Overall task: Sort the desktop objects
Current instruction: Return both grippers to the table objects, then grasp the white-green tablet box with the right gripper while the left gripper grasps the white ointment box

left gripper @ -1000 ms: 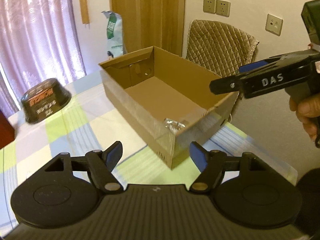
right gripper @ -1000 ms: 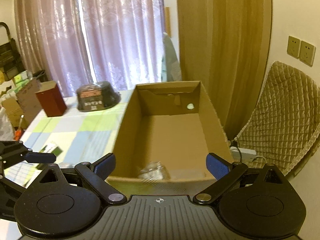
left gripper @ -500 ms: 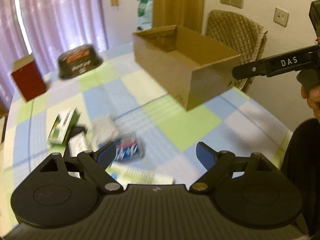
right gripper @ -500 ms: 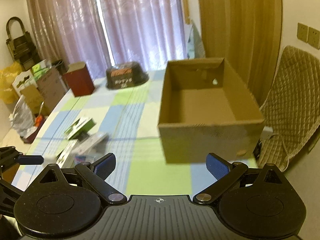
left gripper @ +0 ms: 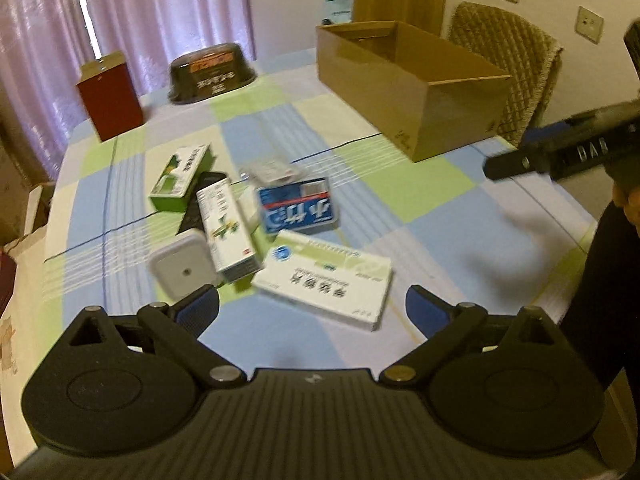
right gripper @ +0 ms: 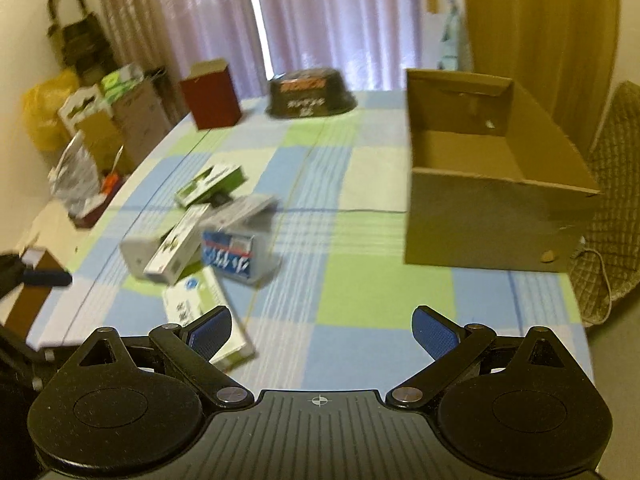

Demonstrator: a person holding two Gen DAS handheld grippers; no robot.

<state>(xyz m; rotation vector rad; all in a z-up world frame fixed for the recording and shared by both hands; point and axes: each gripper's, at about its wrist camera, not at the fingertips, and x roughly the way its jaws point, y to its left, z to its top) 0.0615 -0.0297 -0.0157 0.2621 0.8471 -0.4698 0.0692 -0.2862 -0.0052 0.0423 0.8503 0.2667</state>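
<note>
Cardboard box (left gripper: 408, 80) receded; "DAS" gripper (left gripper: 560, 152).

Only "DAS", seen inverted, reads on the right tool's (left gripper: 496, 170) black body; box labels blur.

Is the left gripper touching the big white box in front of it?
Apart. In the left wrist view the left gripper is open, and bare tablecloth shows between both pads and the white box, so nothing is gripped.

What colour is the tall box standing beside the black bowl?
Dark red box, seen best in the right wrist view.
</note>
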